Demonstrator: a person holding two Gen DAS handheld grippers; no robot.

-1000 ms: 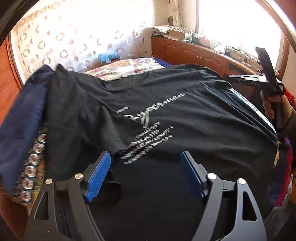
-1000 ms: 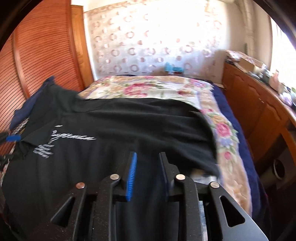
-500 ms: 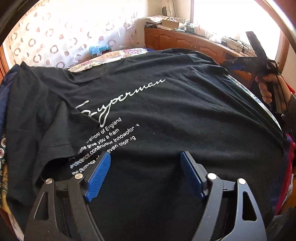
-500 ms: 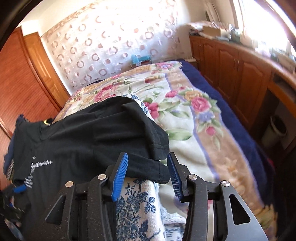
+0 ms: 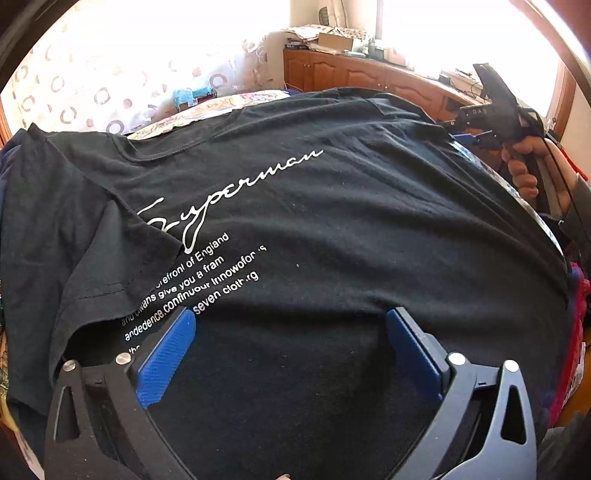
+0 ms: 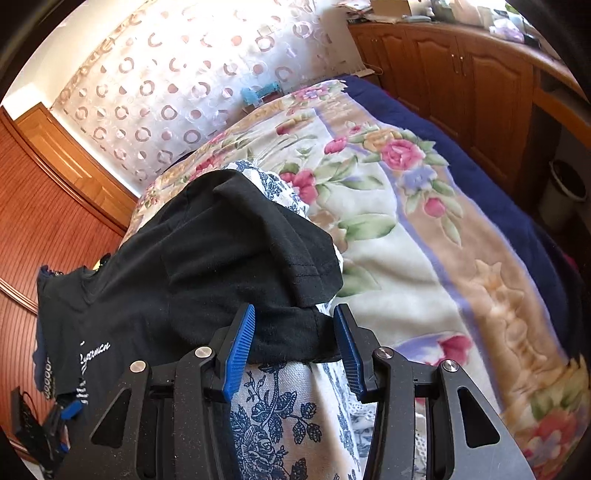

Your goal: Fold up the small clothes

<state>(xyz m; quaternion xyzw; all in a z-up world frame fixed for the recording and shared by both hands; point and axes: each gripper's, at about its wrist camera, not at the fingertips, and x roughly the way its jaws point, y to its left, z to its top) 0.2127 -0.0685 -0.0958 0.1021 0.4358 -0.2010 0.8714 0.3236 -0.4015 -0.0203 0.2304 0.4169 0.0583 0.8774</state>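
Daylight pouring in, heavy fisheye bend.
Window (image 5: 461, 33) blown out upper right; right-view edges blur, corners black.

Home bedroom: bed with floral blanket (image 6: 388, 236), circle-patterned curtain (image 6: 177, 88), wooden cabinets (image 6: 472, 77), wooden wardrobe doors (image 6: 44, 206).

bed (image 6: 461, 258), floral blanket (image 6: 388, 229), blk tee (image 5: 332, 221)

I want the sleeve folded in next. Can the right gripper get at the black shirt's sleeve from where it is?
Probably yes. The right gripper is open, and the sleeve of the black shirt lies just ahead of its fingertips with nothing between.
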